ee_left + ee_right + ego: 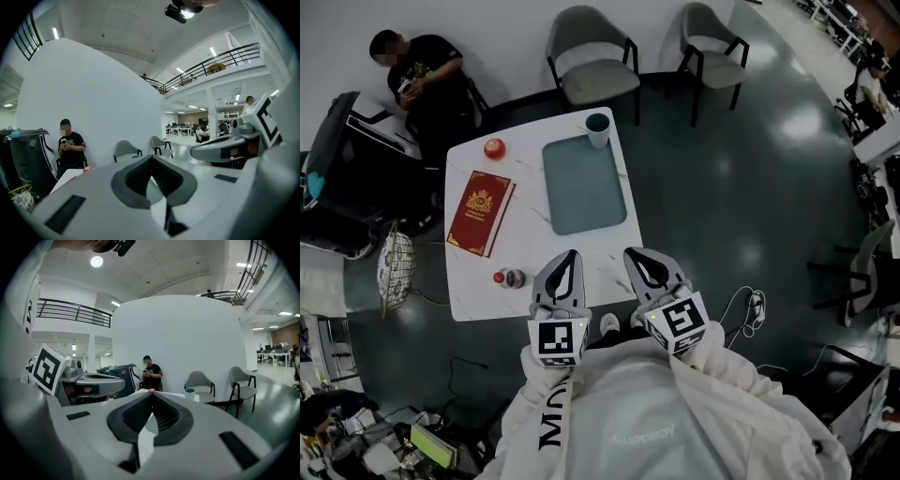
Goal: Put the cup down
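The cup (597,129), teal with a pale outside, stands upright at the far right corner of the white table (525,239), just beyond a teal tray (583,184). In the right gripper view the cup (189,393) shows far ahead, right of the jaw tips. Both grippers hover over the near table edge, far from the cup. My left gripper (573,253) (151,158) is shut, its tips meeting with nothing between them. Beside it my right gripper (629,251) (152,394) is also shut and empty.
A red book (480,212), a red apple (494,148) and a small bottle (510,277) lie on the table's left half. Two grey chairs (592,67) stand beyond the table. A seated person (427,80), a black cart (342,169) and a wire basket (397,267) are at the left.
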`<state>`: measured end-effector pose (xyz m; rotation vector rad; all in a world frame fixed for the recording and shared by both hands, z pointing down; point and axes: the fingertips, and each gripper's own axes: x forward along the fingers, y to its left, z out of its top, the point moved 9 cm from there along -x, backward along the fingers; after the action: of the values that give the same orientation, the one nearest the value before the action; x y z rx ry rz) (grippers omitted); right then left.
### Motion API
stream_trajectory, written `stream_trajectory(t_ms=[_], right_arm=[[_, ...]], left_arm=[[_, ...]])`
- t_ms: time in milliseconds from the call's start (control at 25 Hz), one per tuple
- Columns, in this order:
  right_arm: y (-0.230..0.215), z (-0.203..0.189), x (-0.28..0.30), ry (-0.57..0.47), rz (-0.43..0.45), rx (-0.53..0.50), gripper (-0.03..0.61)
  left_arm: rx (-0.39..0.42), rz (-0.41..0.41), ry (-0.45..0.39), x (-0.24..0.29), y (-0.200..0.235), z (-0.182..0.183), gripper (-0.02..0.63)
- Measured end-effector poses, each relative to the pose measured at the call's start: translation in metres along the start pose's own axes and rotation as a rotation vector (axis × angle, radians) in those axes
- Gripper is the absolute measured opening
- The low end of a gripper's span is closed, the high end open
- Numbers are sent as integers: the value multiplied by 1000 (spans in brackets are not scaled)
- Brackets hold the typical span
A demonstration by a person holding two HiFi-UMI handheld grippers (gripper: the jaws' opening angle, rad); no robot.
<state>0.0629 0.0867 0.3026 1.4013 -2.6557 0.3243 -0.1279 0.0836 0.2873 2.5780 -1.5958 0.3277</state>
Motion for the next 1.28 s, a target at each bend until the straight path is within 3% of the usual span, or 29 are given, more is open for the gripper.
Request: stream_trajectory(t_ms=[560,1280], right_arm=[[-9,17,-10,-47,6,-18,6],[0,14,-17,-27,6,-62,5]], left_arm=[[15,-7,-8,-4,-17,7,11],[10,-19,-18,-8,-22,4,11]])
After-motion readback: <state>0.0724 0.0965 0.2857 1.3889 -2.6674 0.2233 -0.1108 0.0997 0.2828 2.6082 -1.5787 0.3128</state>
